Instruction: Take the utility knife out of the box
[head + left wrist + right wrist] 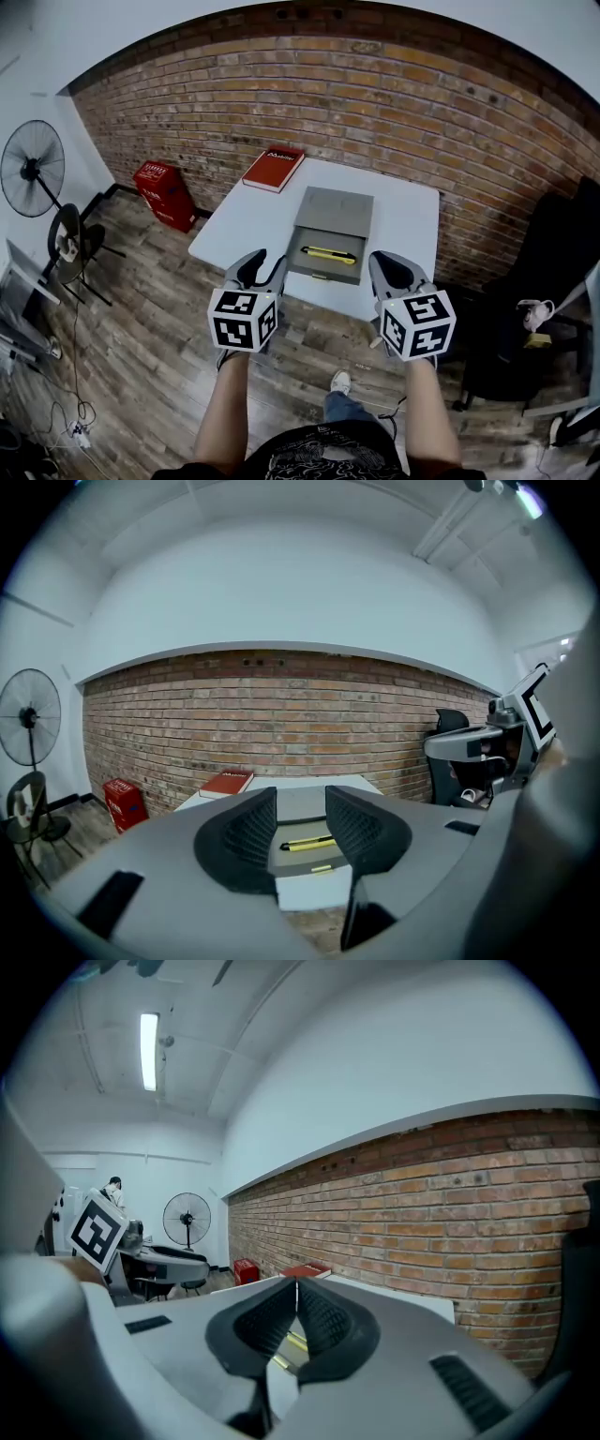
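Utility knife (328, 254) lying in the open grey box (323, 273) on the white table (248, 225).
The yellow knife lies across the near part of the box, with neither gripper touching it; what seems to be the lid lies back on the far side. The left gripper (300, 806), at the table's near edge just left of the box, has its jaws wide apart with nothing between them. The right gripper (296, 1290), right of the box, has its jaws closed tip to tip and empty. A red book (273, 169) lies at the table's far left corner.
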